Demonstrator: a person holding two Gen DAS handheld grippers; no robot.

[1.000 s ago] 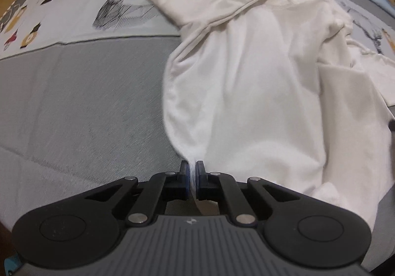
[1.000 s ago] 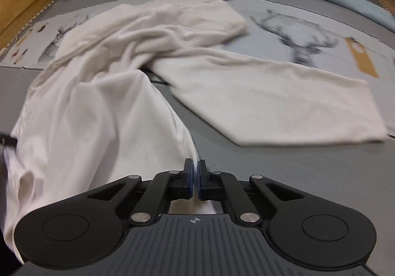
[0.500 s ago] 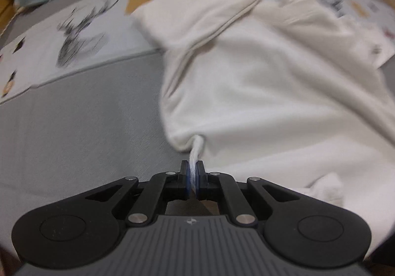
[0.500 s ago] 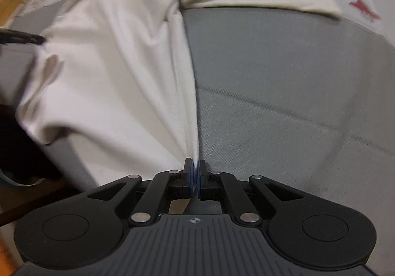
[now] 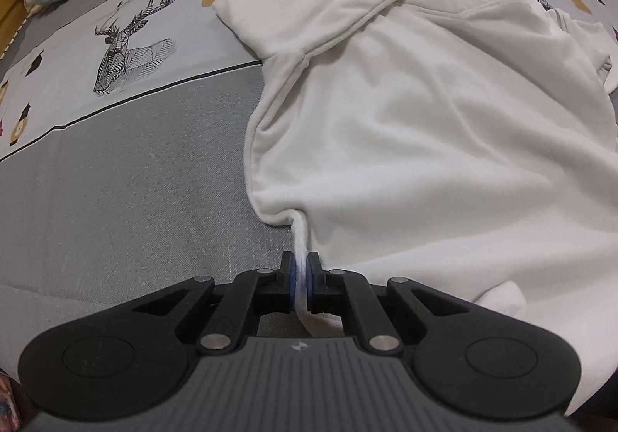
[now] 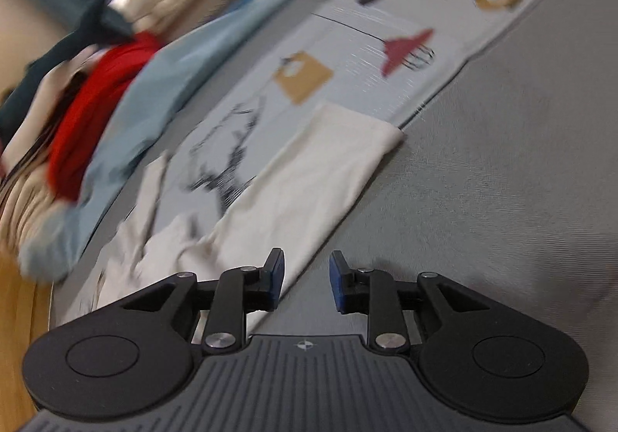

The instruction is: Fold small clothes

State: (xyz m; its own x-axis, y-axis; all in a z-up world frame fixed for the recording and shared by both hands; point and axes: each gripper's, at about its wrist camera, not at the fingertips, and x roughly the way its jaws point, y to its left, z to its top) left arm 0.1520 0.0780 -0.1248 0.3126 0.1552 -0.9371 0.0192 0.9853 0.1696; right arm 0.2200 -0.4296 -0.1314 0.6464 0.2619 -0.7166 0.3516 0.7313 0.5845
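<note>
The left gripper (image 5: pixel 301 269) is clamped tight on a pinched bit of hem of the white shirt (image 5: pixel 425 115), which lies spread on the grey bedcover (image 5: pixel 135 169) with a sleeve folded across its top near the deer print (image 5: pixel 127 45); only the left wrist view shows this grip and the garment's body. The right wrist view, tilted and blurred, shows the right gripper (image 6: pixel 305 279) with fingers parted and holding nothing, above the cover beside a white sleeve (image 6: pixel 309 184); a red cloth (image 6: pixel 100 96) and a pale blue cloth (image 6: pixel 162 84) lie beyond.
</note>
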